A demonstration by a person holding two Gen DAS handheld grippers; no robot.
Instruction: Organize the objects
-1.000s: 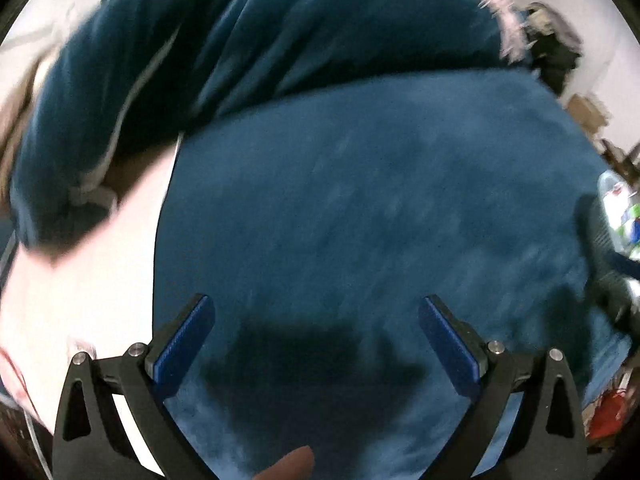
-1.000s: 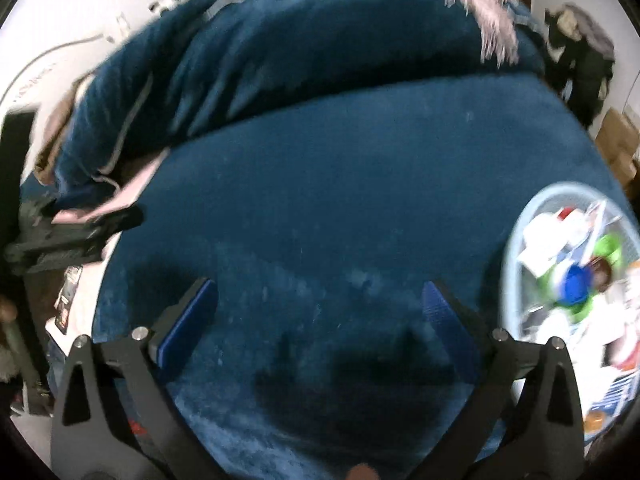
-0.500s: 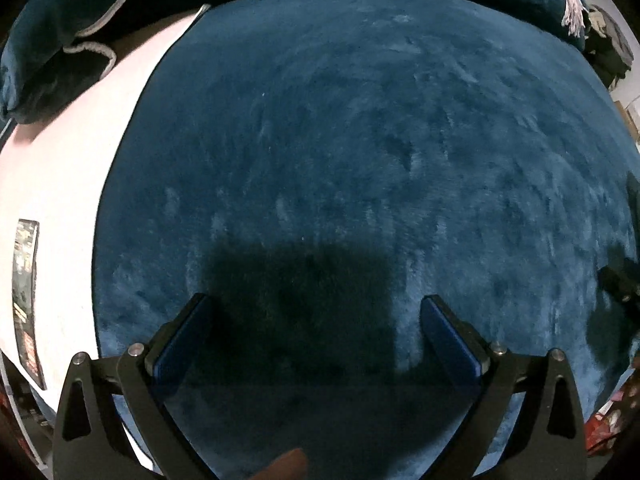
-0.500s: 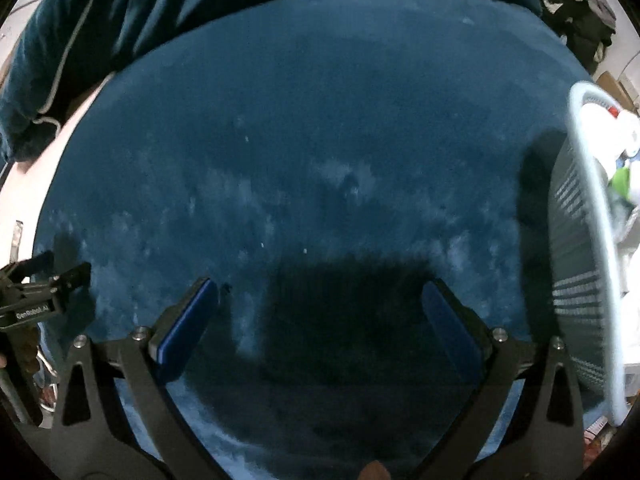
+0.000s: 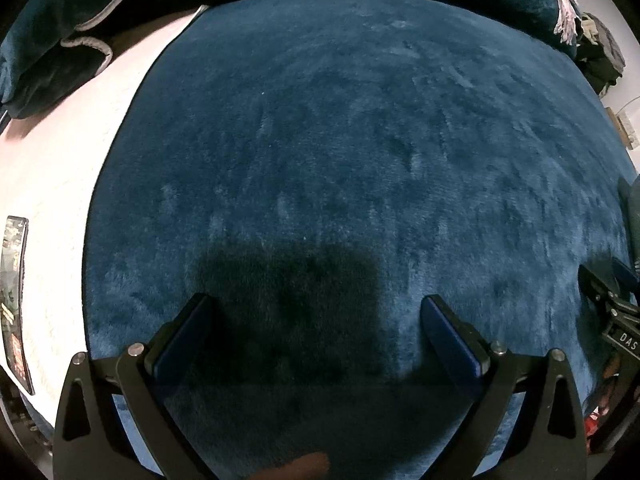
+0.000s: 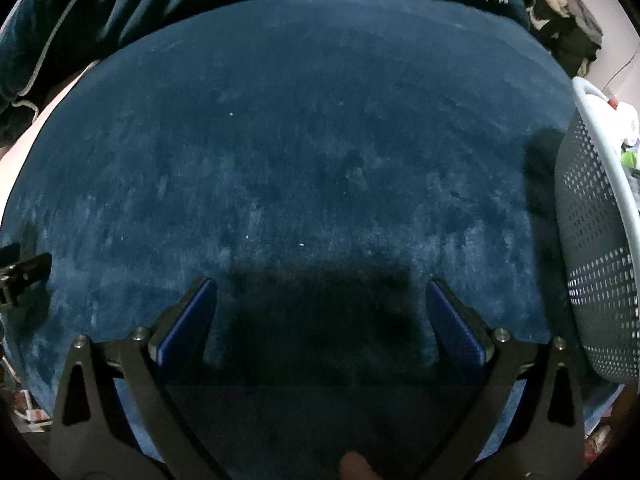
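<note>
A pale perforated basket (image 6: 592,240) stands at the right edge of the right wrist view, with several small items inside, among them something white and something green. My right gripper (image 6: 320,312) is open and empty, low over a dark blue plush blanket (image 6: 300,140). My left gripper (image 5: 316,328) is open and empty over the same blanket (image 5: 340,140). The right gripper's side shows at the right edge of the left wrist view (image 5: 612,312). The left gripper's side shows at the left edge of the right wrist view (image 6: 20,276).
A bunched dark blue blanket with pale piping (image 5: 72,28) lies at the back left. A pale pink sheet (image 5: 52,152) lies left of the blanket, with a dark flat packet (image 5: 14,292) on it. Dark clothes (image 6: 568,20) sit at the back right.
Both grippers have tilted down and come closer to the blue blanket. The basket has slid to the right edge of the right wrist view. Both stay open.
</note>
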